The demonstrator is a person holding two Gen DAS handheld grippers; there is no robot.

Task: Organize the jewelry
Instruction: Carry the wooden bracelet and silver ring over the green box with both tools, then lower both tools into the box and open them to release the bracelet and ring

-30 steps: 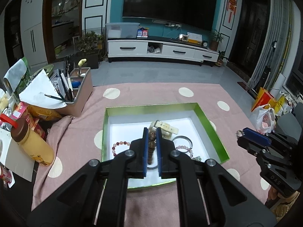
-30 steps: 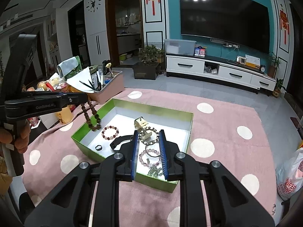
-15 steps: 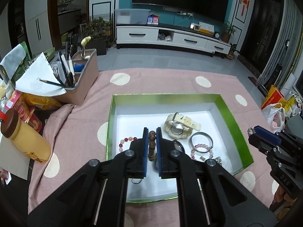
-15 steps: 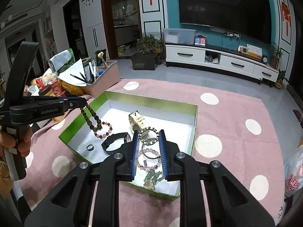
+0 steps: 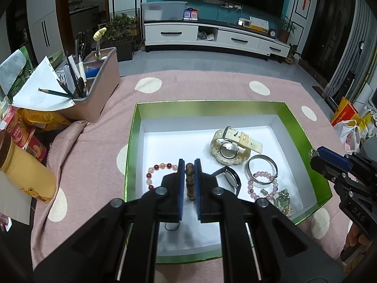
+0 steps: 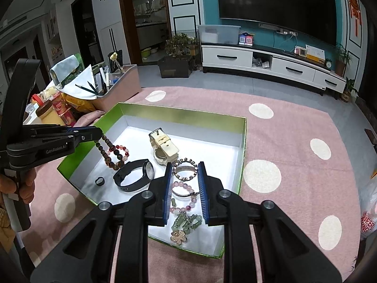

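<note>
Both grippers are brought lower than a second ago, and the green box [image 5: 212,105] looms larger in both wrist views. No change in either grip is seen.

The left gripper [image 5: 189,162] is pressed nearly together, pinching the brown bead strand [image 5: 190,181]. In the right wrist view the strand is seen hanging inside the box, its lower end close to the red-and-pink bead bracelet [image 5: 150,174]. Whether the floor is touched cannot be told.

The right gripper [image 6: 185,167] is narrowly spread and clamped on the studded bracelet [image 6: 185,170], held above the box's right half.

Judgement: both pieces are near drop-off and release is probably next. Nothing is let go yet.

Count, lying in box:
- watches, two: cream watch [image 5: 229,151], black watch [image 6: 134,176]
- bead bracelets, two: the red-and-pink one, pink bead bracelet [image 5: 250,185]
- silver bangle [image 5: 261,168], one
- green charm cluster [image 6: 186,221], one
- black ring [image 6: 99,181], one

Held: two pieces, one per gripper. Nine are counted in all.
</note>
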